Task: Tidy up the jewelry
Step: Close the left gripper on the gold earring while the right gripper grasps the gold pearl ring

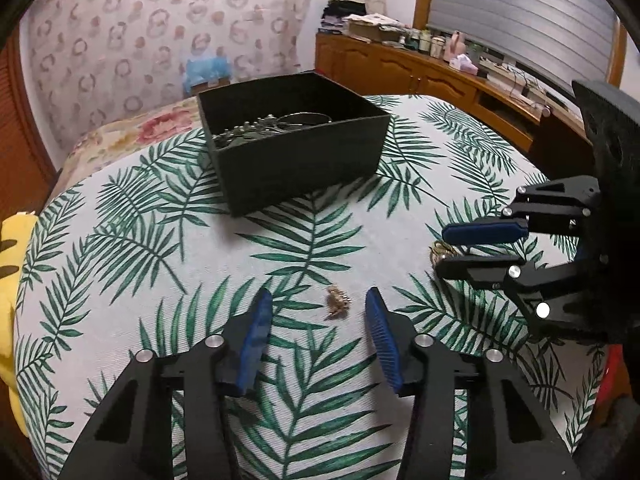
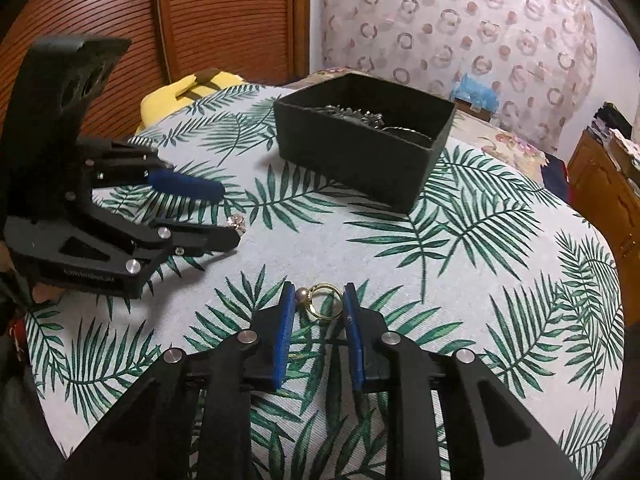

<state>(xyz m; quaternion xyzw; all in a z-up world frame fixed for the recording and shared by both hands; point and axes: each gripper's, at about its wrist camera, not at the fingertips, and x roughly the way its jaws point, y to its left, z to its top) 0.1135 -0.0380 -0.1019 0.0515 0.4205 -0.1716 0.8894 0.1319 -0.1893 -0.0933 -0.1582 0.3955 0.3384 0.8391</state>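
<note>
Round table under a white cloth printed with green palm fronds [image 1: 132,216]: the work surface, everything laid out on it.

Open black rectangular box with matte walls [image 1: 304,168] stands toward the far side of the table. A tangle of silvery chains and a bangle [image 1: 272,124] already lies inside; evidently the collecting place, set within reach of both hands.

Left gripper, black frame with blue ribbed pads [image 1: 320,302], angled down at the cloth. Jaws part open, straddling a small pale gold-toned ornament, earring or charm, too small to tell [image 1: 337,303]. It lies loose on the cloth between the pads, neither pad touching it. Positioned for a pinch, I judge.

Right gripper, same build [image 2: 319,298], jaws drawn narrow around a gold ring bearing a grey pearl-like bead [image 2: 324,300]. Bead sits against the left pad, band close to the right pad; whether the squeeze is firm I cannot tell, and the ring looks to rest on the cloth. Both pieces are well apart from the box.
</note>
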